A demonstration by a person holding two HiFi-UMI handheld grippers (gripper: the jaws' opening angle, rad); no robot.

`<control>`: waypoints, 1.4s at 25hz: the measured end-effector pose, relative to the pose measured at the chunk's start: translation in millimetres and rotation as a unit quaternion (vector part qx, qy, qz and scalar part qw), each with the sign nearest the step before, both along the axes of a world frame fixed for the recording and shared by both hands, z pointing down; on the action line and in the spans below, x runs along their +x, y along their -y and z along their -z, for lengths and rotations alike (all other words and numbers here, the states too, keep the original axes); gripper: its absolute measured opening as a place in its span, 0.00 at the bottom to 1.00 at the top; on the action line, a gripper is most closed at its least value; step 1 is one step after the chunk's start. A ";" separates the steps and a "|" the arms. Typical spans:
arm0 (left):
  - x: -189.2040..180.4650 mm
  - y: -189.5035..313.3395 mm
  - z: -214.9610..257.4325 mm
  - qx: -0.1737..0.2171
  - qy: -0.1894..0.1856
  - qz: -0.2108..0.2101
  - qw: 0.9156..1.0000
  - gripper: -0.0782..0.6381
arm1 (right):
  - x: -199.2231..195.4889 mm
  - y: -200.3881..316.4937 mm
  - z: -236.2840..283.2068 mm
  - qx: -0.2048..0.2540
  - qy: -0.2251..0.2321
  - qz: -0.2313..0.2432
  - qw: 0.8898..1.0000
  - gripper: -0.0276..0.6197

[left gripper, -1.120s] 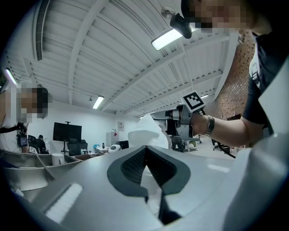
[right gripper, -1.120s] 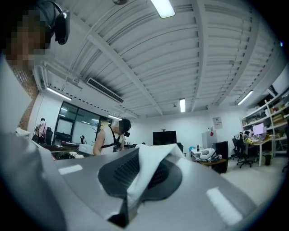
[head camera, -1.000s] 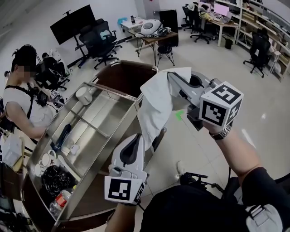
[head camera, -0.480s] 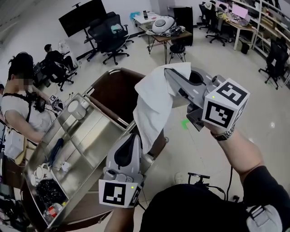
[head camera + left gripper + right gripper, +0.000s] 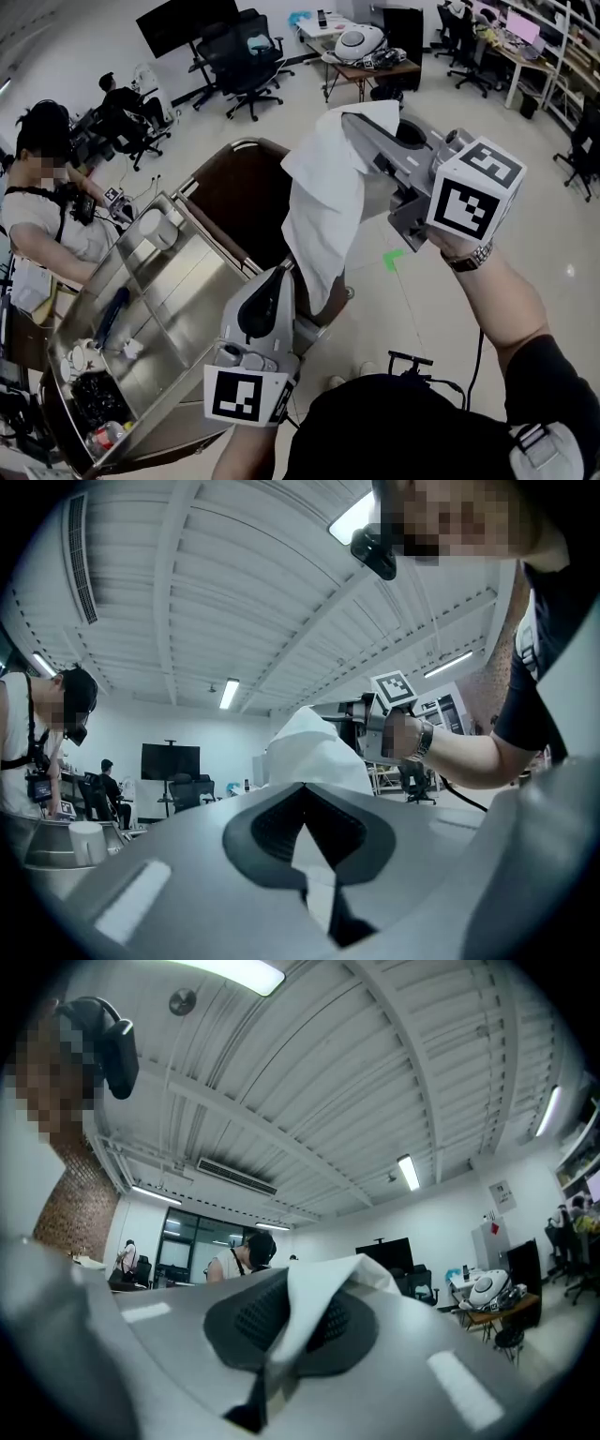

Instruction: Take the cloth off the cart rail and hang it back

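A white cloth [image 5: 328, 197] hangs in the air beside the steel cart [image 5: 202, 281], off its rail [image 5: 246, 144]. My right gripper [image 5: 354, 120] is raised and shut on the cloth's top corner; in the right gripper view the cloth [image 5: 319, 1307] pokes out between the closed jaws. My left gripper [image 5: 281, 272] points upward below it, at the cloth's lower end. In the left gripper view a strip of white cloth [image 5: 314, 752] runs between the closed jaws of the left gripper [image 5: 302, 794], and the right gripper shows beyond it.
The cart's tray holds a white cup [image 5: 150, 225], a black bag [image 5: 94, 398] and small items; a brown bin [image 5: 248, 206] sits at its far end. A person [image 5: 42, 220] stands at the cart's left. Office chairs [image 5: 239, 56] and desks stand at the back.
The right gripper has risen slightly with the cloth. The cart has slid toward the lower left of the head view. The left gripper stays at the cloth's lower end.
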State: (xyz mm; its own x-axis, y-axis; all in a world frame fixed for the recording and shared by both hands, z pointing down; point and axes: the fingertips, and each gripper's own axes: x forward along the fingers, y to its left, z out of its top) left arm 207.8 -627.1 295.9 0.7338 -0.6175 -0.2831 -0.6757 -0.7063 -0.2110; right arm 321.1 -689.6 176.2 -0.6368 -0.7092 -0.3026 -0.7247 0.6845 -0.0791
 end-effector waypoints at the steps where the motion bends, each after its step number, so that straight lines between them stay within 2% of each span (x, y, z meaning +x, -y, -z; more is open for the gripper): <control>1: -1.7 1.6 0.9 0.001 0.001 -0.001 1.000 0.11 | -1.5 4.2 0.9 -0.003 0.001 0.001 1.000 0.05; 5: -6.6 9.3 6.6 0.012 -0.004 0.001 1.000 0.11 | -8.6 20.5 6.8 -0.012 0.007 0.017 1.000 0.05; 9: -6.9 35.5 -20.1 -0.033 0.036 0.035 0.998 0.11 | -16.5 45.2 14.1 -0.004 0.006 0.060 0.998 0.05; 12: 3.3 56.7 -0.1 0.005 -0.012 0.057 0.998 0.11 | -15.8 66.4 20.7 0.000 0.013 0.105 0.994 0.05; 14: 15.0 67.8 5.2 0.015 -0.023 0.077 0.997 0.11 | -12.5 78.3 24.5 0.000 0.011 0.135 0.991 0.05; 20: 51.9 101.5 6.5 0.018 -0.009 0.136 0.990 0.11 | -0.4 136.0 22.4 -0.013 0.002 0.201 0.979 0.05; 26: 77.3 131.2 17.2 0.017 0.001 0.177 0.984 0.11 | 8.2 201.1 7.3 -0.039 -0.004 0.250 0.967 0.05; 29: 75.1 140.3 15.1 0.018 0.003 0.188 0.982 0.11 | 2.3 220.7 -1.5 -0.037 -0.007 0.265 0.964 0.05; 33: 82.0 155.1 14.2 0.018 0.005 0.191 0.981 0.11 | 5.5 241.1 -8.2 -0.008 -0.004 0.294 0.956 0.05; 35: 86.1 162.9 9.6 0.015 0.007 0.187 0.982 0.11 | 14.5 260.2 -35.4 -0.020 -0.012 0.286 0.958 0.05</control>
